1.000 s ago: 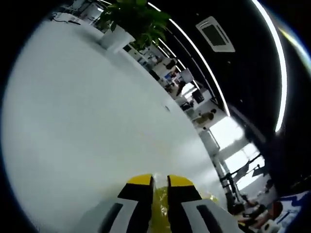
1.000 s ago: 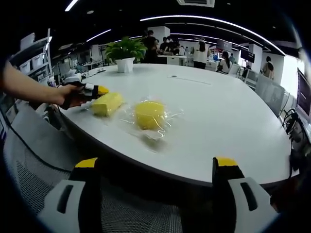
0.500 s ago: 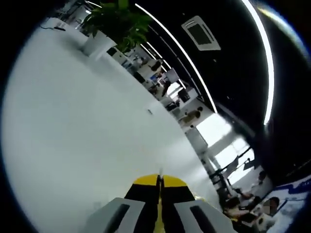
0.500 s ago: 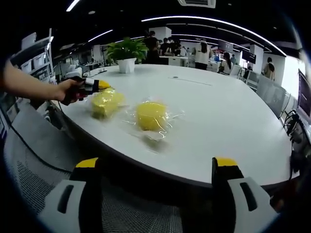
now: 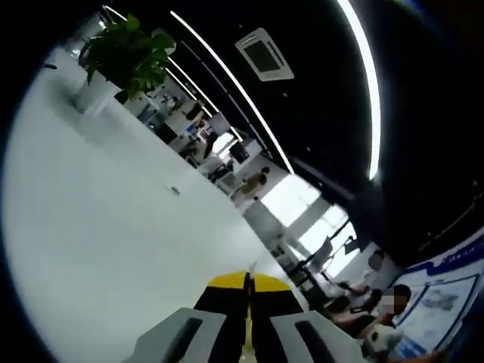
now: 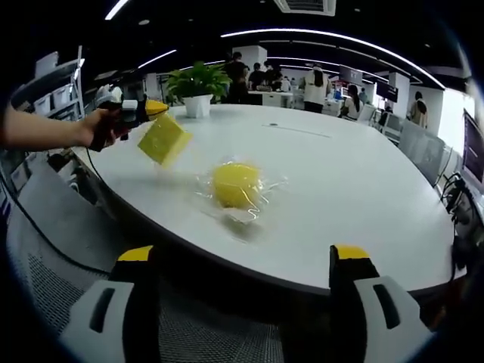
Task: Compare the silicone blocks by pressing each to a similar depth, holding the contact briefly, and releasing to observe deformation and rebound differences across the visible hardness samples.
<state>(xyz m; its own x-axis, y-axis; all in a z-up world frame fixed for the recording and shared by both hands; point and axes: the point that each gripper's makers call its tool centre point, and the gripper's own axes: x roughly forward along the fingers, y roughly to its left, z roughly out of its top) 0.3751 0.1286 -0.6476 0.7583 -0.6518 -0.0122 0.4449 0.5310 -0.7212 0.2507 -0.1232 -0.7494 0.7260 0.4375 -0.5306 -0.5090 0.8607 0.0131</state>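
Left tongs (image 6: 155,110), upper left of the right gripper view, are clamped on the bagged rectangular yellow block (image 6: 163,139), hanging tilted clear of the white worktop (image 6: 355,189); in the left gripper view the jaws meet. Looks light and soft; the film is likely slippery, so press on the block's broad face, not the wrap. The round yellow block (image 6: 236,184) sits in crinkled clear wrap at frame centre. Right tongs (image 6: 246,261) gape wide, empty, bottom of frame.
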